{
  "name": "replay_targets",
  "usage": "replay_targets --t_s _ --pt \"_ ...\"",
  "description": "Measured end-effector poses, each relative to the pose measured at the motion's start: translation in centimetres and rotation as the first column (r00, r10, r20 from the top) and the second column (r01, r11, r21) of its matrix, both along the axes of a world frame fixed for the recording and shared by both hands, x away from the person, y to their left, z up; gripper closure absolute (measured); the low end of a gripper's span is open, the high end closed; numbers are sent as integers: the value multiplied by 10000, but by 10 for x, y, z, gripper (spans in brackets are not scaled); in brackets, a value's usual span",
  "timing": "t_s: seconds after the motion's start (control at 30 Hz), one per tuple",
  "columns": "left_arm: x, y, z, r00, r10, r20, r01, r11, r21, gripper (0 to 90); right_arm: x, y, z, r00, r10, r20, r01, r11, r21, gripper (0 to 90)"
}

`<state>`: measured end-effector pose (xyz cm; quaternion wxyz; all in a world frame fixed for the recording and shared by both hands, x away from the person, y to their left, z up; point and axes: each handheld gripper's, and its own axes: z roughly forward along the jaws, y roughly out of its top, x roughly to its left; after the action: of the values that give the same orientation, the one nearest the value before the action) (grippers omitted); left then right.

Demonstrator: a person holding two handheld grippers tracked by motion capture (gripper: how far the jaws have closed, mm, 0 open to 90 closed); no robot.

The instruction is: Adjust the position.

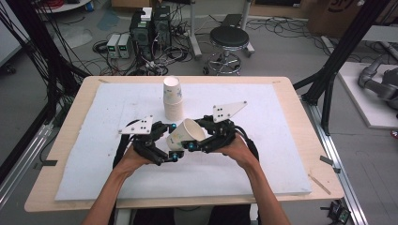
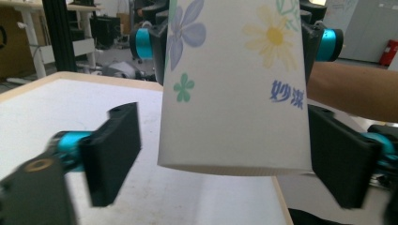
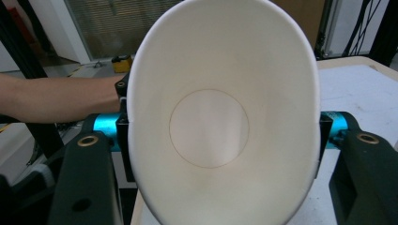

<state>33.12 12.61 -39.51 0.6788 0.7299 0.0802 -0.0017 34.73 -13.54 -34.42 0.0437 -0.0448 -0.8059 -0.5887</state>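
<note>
A white paper cup printed with flowers (image 1: 185, 134) is held on its side above the white-padded worktop (image 1: 94, 140), just in front of the upright stack of white paper cups (image 1: 172, 98). The right gripper (image 1: 202, 140) has its fingers (image 3: 124, 140) clamped on the cup's rim, squeezing it oval. The left gripper (image 1: 171, 143) brackets the cup's base, fingers (image 2: 115, 150) spread, with a gap on one side.

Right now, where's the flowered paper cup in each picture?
High view: the paper cup lies sideways between both grippers, centre.
Left gripper view: upper centre, its printed wall and base.
Right gripper view: centre, open mouth facing the camera.
Shared landmark: the white mat.
</note>
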Motion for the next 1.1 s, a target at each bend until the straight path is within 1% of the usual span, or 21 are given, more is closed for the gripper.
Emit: replay_targets --t_s 0.07,0.13,0.2,0.27,0.3,0.4,0.47,0.5,0.57,0.63,0.67,0.7,0.73,0.77,0.8,0.83,0.9,0.97,1.03,1.07,1.1 --pt "0 0 0 9999 127 -64 -126 9998 126 69 0 -1 0 10000 -22 -14 22 10000 -24 360" --pt "0 1 0 9998 190 58 -191 9997 160 69 0 -2 1 10000 -49 12 49 10000 -33 360" --pt "-1 1 0 9997 226 43 -227 9995 200 69 0 -2 1 10000 -61 18 62 10000 -62 360" --pt "-2 2 1 9993 373 92 -377 9984 432 69 0 -3 2 9999 -106 16 106 9999 -100 360" --pt "-2 3 1 9983 557 165 -566 9961 670 69 1 -4 2 9997 -207 103 209 9997 -111 360" --pt "-4 12 1 9904 1358 244 -1377 9833 1189 69 1 -7 3 9983 -529 224 536 9980 -342 358" --pt "-6 19 1 9822 1850 319 -1877 9706 1509 69 2 -10 3 9964 -797 275 810 9954 -509 358" --pt "-7 23 1 9794 1987 371 -2021 9661 1606 69 3 -11 4 9954 -927 236 940 9937 -607 358" --pt "-10 31 -1 9666 2521 470 -2564 9463 1970 69 4 -13 3 9919 -1226 333 1250 9887 -822 358" --pt "-14 41 -6 9512 3055 441 -3075 9251 2229 70 5 -15 3 9880 -1487 421 1523 9832 -1006 358" --pt "-16 48 -10 9375 3459 373 -3447 9093 2332 70 5 -16 3 9835 -1731 523 1781 9774 -1140 357" --pt "-17 53 -12 9296 3668 365 -3645 8996 2405 70 6 -17 4 9783 -1980 601 2045 9698 -1332 356" --pt "-19 59 -16 9172 3966 375 -3928 8851 2496 70 7 -18 4 9746 -2156 607 2224 9637 -1476 355" --pt "-20 64 -19 9025 4286 425 -4240 8665 2635 70 8 -20 4 9691 -2371 680 2452 9555 -1638 355" --pt "-23 71 -22 8845 4641 488 -4582 8439 2792 70 9 -21 5 9654 -2501 743 2596 9486 -1808 356" --pt "-24 75 -24 8728 4855 506 -4787 8309 2835 70 10 -23 5 9581 -2751 796 2857 9372 -2001 356" --pt "-28 85 -29 8453 5319 507 -5231 8045 2812 70 12 -25 6 9498 -2989 924 3125 9207 -2339 356" --pt "-32 91 -34 8172 5742 502 -5620 7744 2907 69 13 -25 8 9378 -3284 1122 3470 8923 -2887 356" --pt "-36 95 -41 7961 6024 584 -5908 7527 2905 70 15 -25 8 9329 -3394 1207 3602 8729 -3291 356" --pt "-38 97 -45 7826 6200 564 -6081 7420 2823 70 16 -25 9 9283 -3473 1326 3717 8594 -3512 356" --pt "-39 98 -48 7756 6292 516 -6165 7373 2761 70 17 -24 10 9227 -3569 1459 3854 8421 -3772 356"
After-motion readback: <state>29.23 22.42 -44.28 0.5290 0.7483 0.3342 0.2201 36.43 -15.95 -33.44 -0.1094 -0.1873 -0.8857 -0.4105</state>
